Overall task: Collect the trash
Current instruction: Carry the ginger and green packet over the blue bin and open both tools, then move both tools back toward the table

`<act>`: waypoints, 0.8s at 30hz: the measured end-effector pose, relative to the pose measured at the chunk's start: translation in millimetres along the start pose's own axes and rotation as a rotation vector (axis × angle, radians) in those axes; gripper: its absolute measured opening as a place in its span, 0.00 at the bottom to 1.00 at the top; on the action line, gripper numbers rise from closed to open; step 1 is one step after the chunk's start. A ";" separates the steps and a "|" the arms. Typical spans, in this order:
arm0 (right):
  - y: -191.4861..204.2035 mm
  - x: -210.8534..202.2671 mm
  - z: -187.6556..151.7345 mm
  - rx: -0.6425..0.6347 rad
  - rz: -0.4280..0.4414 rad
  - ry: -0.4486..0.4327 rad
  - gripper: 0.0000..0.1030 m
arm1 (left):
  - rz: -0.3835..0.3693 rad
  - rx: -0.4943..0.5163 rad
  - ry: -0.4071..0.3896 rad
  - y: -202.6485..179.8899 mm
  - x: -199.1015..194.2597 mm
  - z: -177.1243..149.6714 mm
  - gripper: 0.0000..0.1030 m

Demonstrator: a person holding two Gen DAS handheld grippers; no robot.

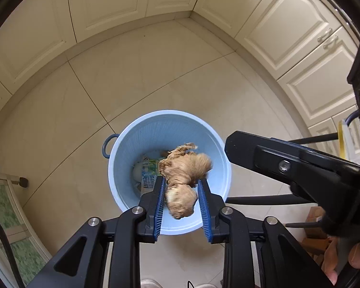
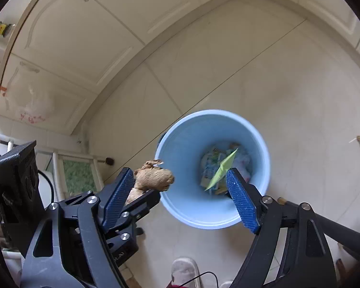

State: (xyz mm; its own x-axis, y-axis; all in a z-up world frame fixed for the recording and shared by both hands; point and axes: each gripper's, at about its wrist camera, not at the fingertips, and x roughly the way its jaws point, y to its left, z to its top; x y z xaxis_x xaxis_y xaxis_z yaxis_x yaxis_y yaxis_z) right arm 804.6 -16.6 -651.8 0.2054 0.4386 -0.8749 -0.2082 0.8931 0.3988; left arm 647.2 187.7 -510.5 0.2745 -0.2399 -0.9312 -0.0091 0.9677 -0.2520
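A light blue trash bin (image 1: 218, 148) stands on the tiled floor, with wrappers and paper at its bottom. My left gripper (image 1: 183, 184) is shut on a knobby piece of ginger root (image 1: 184, 168) and holds it above the bin's opening. In the right wrist view the bin (image 2: 187, 204) is below, the left gripper holds the ginger (image 2: 153, 177) over the bin's left rim, and my right gripper (image 2: 180, 177) is open. A green folded paper (image 2: 222, 170) is in the air just off its right finger, over the bin.
Cream cabinet doors (image 1: 288, 31) line the walls around the floor corner. A glass-panelled frame (image 1: 2, 199) stands at the left. Wooden blocks (image 1: 316, 235) and black chair legs are at the right. A shoe (image 2: 184, 271) shows at the bottom.
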 end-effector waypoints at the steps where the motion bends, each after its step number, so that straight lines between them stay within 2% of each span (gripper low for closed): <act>1: 2.2 -5.0 -0.5 -0.007 -0.003 -0.006 0.78 | 0.001 0.007 -0.005 0.4 -6.9 1.3 0.44; 3: 7.9 -18.4 -2.0 -0.027 -0.027 -0.030 0.78 | 0.008 0.006 -0.027 -2.0 -19.6 2.0 0.66; 8: 37.8 -62.4 -4.4 -0.063 -0.076 -0.112 0.79 | 0.032 -0.014 -0.091 -2.8 -57.9 0.9 0.68; 10: 52.8 -86.7 -7.5 -0.090 -0.123 -0.153 0.82 | 0.064 -0.037 -0.150 -1.5 -86.0 -1.7 0.68; 12: 68.2 -112.0 -11.2 -0.112 -0.129 -0.198 0.85 | 0.111 -0.063 -0.197 -0.2 -114.0 -6.3 0.68; 18: 119.7 -209.2 -39.5 -0.179 -0.159 -0.384 0.88 | 0.267 -0.055 -0.399 -20.1 -214.4 -32.4 0.71; 21: 143.7 -266.2 -62.0 -0.213 -0.158 -0.486 0.93 | 0.292 -0.035 -0.508 -42.6 -265.4 -52.6 0.73; 24: 162.4 -326.2 -92.2 -0.256 -0.168 -0.585 0.94 | 0.306 -0.003 -0.619 -75.5 -311.3 -79.6 0.84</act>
State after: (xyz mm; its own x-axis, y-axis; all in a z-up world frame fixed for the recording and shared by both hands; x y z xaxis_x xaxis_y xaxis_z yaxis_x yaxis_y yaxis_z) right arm 615.6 -23.9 -327.1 0.7256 0.3416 -0.5974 -0.3336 0.9339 0.1287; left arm 485.8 183.1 -222.6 0.7577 0.1333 -0.6388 -0.1761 0.9844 -0.0035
